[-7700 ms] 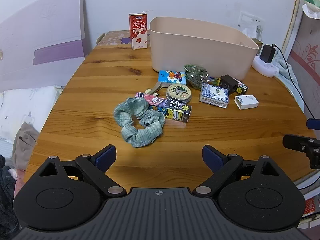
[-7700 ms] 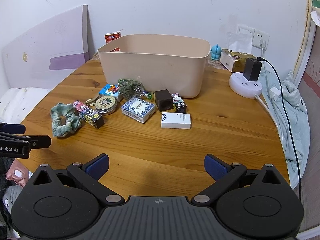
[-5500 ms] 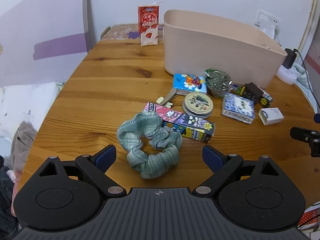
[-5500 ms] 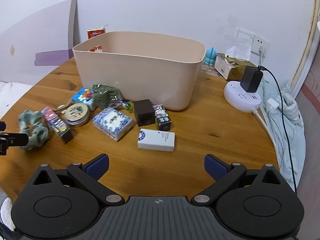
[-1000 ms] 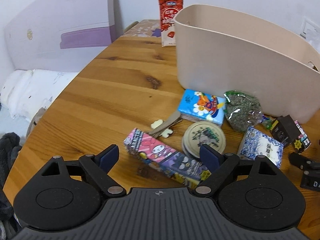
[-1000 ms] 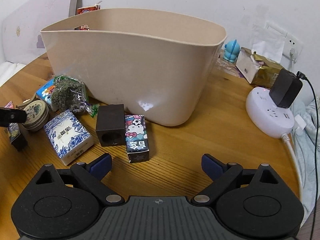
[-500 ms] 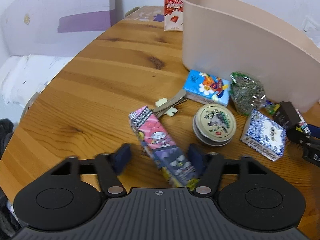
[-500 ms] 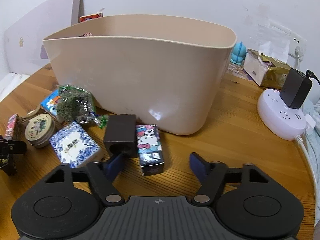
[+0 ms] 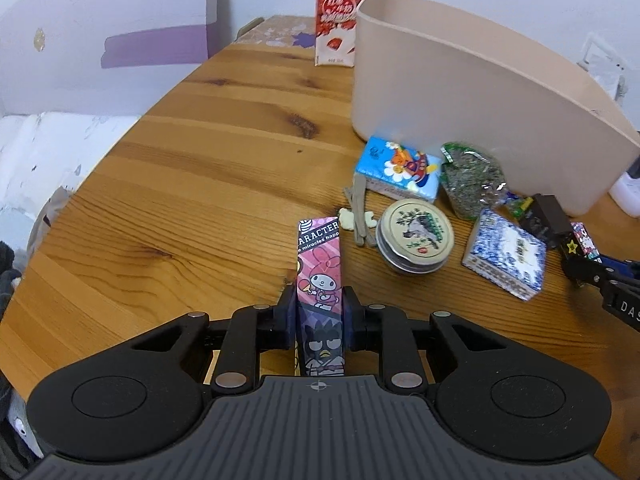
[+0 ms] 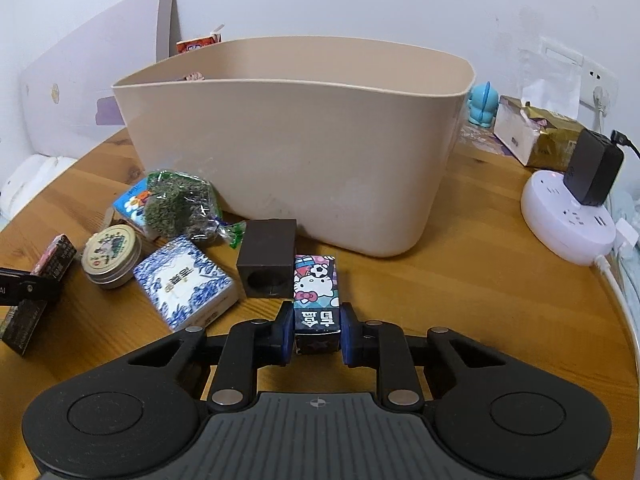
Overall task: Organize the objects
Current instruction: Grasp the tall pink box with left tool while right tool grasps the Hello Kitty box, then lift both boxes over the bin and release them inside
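On the round wooden counter (image 9: pixel 224 184), my left gripper (image 9: pixel 319 320) is closing on the long pink cartoon box (image 9: pixel 320 280); my right gripper (image 10: pixel 316 330) clamps the small cat-print box (image 10: pixel 317 292). I should lift both straight up, then over the beige plastic bin (image 10: pixel 304 152).

A beige bin (image 10: pixel 304 152) is shown at frame centre on a brown wood-grain worktop (image 9: pixel 192 184). A pink-and-purple cartoon-printed box (image 9: pixel 320 280) sits lower centre. A blue-and-white patterned pack (image 10: pixel 184 284) lies lower left. A red-and-white carton (image 9: pixel 335 20) stands at top.
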